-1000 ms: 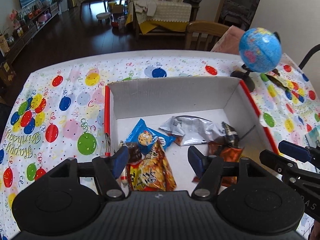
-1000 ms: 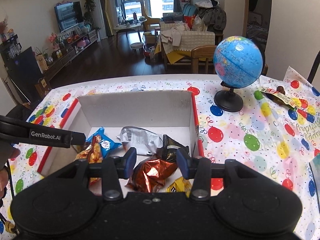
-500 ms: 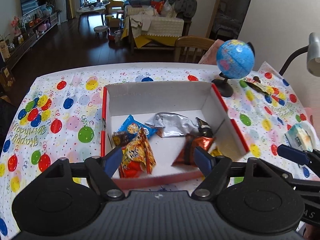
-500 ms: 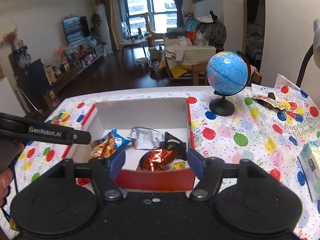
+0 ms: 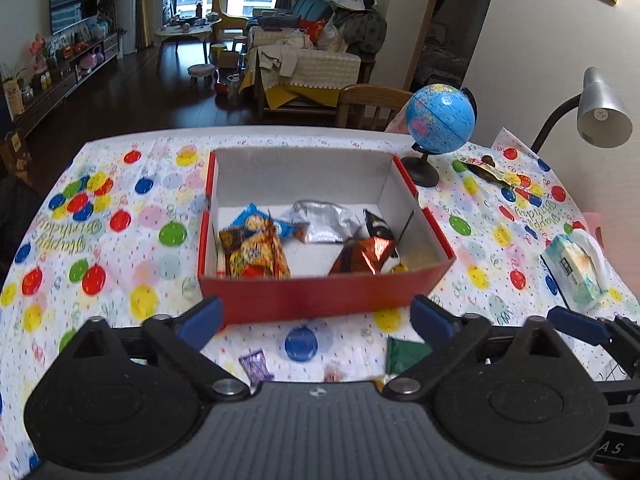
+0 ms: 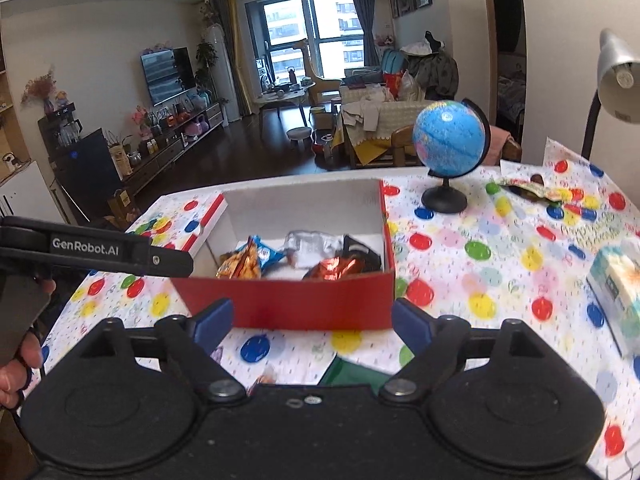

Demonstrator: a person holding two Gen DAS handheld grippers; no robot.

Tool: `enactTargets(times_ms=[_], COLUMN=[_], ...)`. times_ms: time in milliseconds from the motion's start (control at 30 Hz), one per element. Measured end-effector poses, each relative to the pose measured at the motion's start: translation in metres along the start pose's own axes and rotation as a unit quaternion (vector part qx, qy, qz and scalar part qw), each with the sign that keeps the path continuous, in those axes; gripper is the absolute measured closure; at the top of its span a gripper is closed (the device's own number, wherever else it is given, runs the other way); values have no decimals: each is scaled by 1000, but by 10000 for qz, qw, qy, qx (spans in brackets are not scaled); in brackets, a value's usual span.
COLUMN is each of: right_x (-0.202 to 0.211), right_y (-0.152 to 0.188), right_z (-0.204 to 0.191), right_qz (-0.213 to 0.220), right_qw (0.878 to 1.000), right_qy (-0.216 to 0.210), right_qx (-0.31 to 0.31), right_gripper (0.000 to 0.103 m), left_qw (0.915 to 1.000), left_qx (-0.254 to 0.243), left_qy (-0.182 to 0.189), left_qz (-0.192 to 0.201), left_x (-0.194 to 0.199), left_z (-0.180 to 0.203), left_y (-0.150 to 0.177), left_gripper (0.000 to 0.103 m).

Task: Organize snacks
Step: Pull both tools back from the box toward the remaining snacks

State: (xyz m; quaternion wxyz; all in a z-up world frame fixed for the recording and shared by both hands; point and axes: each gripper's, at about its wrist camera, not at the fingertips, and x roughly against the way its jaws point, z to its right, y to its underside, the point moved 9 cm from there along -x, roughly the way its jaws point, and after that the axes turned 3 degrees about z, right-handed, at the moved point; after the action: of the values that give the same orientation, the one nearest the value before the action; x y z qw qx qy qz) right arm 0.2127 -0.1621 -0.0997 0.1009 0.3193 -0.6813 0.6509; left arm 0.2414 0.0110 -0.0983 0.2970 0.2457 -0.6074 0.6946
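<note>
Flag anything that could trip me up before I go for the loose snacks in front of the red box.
1. The purple packet and green packet lie close under the left gripper, partly hidden by its body; aiming may be poor.
2. Both grippers' jaws are opening with nothing between them, and the right gripper sits close beside the left: they could collide.
3. A wrapper near the globe is easily overlooked.
</note>
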Motion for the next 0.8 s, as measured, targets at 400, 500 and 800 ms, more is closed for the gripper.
enactTargets(times_ms=[400,500,800], right_x=[4,-6,-38], right_y=[43,53,78], right_z=[-8,-10,-12], right_qz=[-83,-185,-662], right_qw=[9993,9986,9946], right_qy=[18,76,438], right_qx=[-371,-487,-670], right_gripper=[9,9,9], left_qw=[9982,9972,9926], left_qx=[199,207,257], left_qy=[-282,-308,-400], left_qz=[-488,-651,-1117], left_x=[-15,-26,-69], left_z=[-24,-32,-55], left_y=[52,61,82], left_gripper=[1,1,1])
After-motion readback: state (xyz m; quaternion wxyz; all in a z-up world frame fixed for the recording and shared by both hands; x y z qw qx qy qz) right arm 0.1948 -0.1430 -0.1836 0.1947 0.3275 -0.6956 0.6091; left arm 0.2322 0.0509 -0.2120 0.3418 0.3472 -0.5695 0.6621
